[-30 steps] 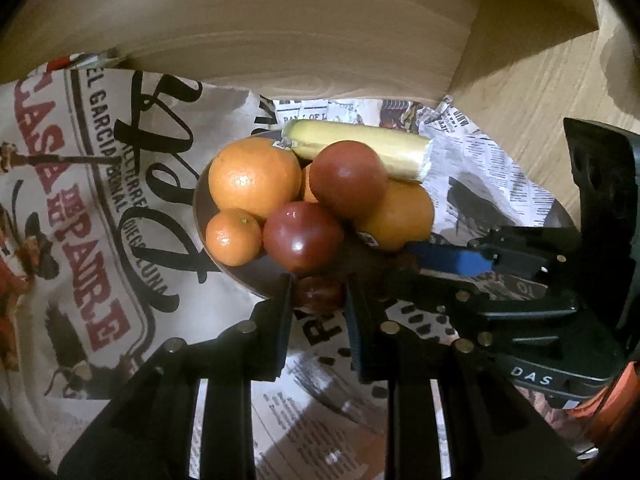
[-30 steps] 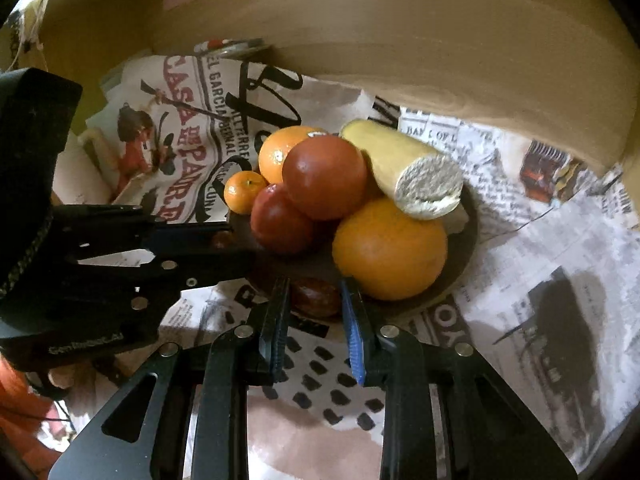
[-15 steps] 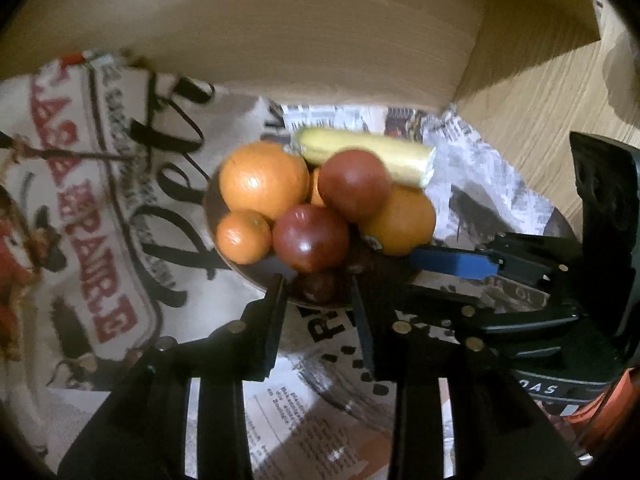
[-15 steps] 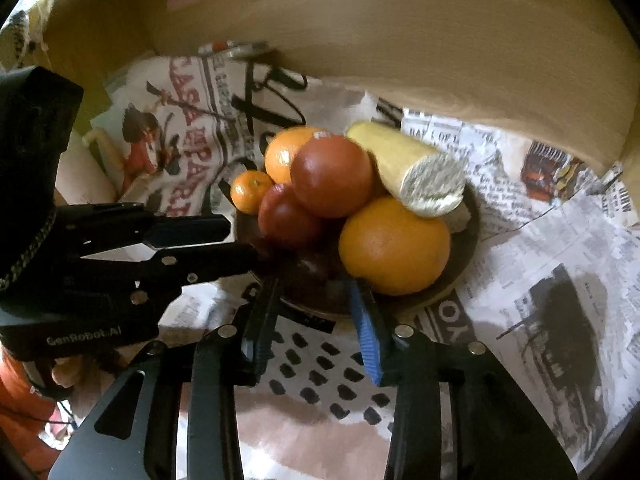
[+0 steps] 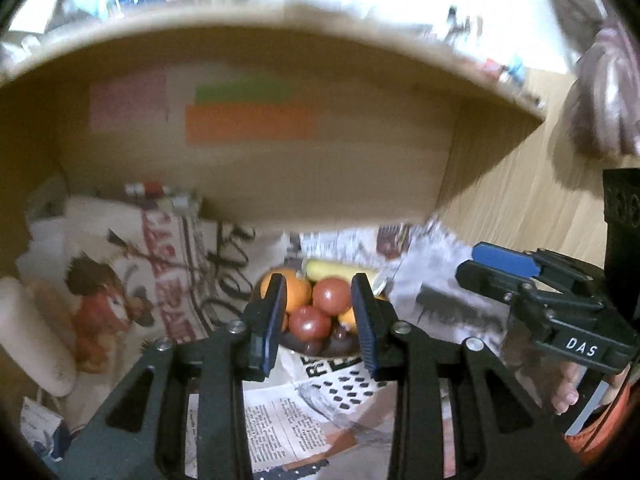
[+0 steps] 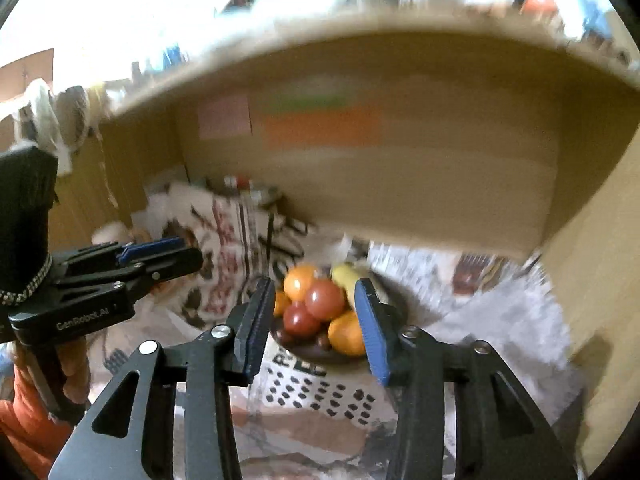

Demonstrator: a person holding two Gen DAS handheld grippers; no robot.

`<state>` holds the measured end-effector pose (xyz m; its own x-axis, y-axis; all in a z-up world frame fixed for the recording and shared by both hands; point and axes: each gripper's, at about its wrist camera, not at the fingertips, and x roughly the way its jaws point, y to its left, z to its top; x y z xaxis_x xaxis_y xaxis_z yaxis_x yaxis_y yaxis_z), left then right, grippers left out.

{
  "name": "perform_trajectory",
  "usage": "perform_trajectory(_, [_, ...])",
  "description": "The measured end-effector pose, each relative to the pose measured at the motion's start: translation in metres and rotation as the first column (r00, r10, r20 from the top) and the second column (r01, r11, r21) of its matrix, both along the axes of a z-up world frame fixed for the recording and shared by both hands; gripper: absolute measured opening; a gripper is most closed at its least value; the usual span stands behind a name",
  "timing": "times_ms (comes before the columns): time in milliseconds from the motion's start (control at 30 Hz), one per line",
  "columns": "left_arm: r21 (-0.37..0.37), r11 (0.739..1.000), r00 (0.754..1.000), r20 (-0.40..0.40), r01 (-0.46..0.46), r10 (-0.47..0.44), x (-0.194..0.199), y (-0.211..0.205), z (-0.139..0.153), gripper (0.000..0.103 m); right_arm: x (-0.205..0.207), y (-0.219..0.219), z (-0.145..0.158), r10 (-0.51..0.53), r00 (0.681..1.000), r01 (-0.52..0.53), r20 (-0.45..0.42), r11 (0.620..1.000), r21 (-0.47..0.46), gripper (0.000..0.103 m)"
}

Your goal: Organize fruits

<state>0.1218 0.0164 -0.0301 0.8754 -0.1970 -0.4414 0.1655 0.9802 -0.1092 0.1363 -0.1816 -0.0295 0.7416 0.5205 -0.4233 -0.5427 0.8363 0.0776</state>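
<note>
A dark bowl piled with fruit sits on newspaper inside a cardboard box. It holds oranges, red apples and a yellow banana. My left gripper is open and empty, held back above and before the bowl. My right gripper is open and empty too, likewise back from the bowl. Each gripper shows in the other's view, the right one and the left one.
The box's tall cardboard back wall carries pink, green and orange patches. A side wall rises at the right. Printed newspaper lines the floor. A pale rolled object lies at the left. The views are blurred.
Both grippers have opened wider and pulled back and up from the bowl, so the bowl looks smaller and farther. The box's top edge and the room beyond have come into view.
</note>
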Motion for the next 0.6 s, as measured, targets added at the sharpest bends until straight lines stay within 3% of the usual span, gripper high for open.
perform_trajectory(100, [-0.003,1.0,0.997,0.07,-0.017,0.018,-0.026,-0.002,0.019,0.034,-0.019,-0.007,0.016,-0.015,0.998,0.013,0.06,0.999,0.032,0.04])
perform_trajectory(200, [-0.01,0.999,0.989,0.141,-0.035,0.036,-0.053,-0.003,0.036,0.048,-0.04,-0.012,0.028,-0.026,0.994,0.02,0.11,0.998,0.056,0.046])
perform_trajectory(267, [-0.01,0.999,0.982,0.18,-0.053,0.054,-0.068,-0.005,0.042,0.063,-0.051,-0.013,0.033,-0.034,0.99,0.025,0.138,0.998,0.066,0.05])
perform_trajectory(300, [-0.008,0.998,0.977,0.201,-0.063,0.063,-0.076,-0.006,0.046,0.064,-0.058,-0.015,0.035,-0.04,0.987,0.029,0.154,0.997,0.071,0.053])
perform_trajectory(600, [0.002,0.996,0.961,0.265,-0.088,0.084,-0.117,-0.012,0.058,0.086,-0.097,-0.024,0.045,-0.091,0.967,0.067,0.237,0.992,0.107,0.08])
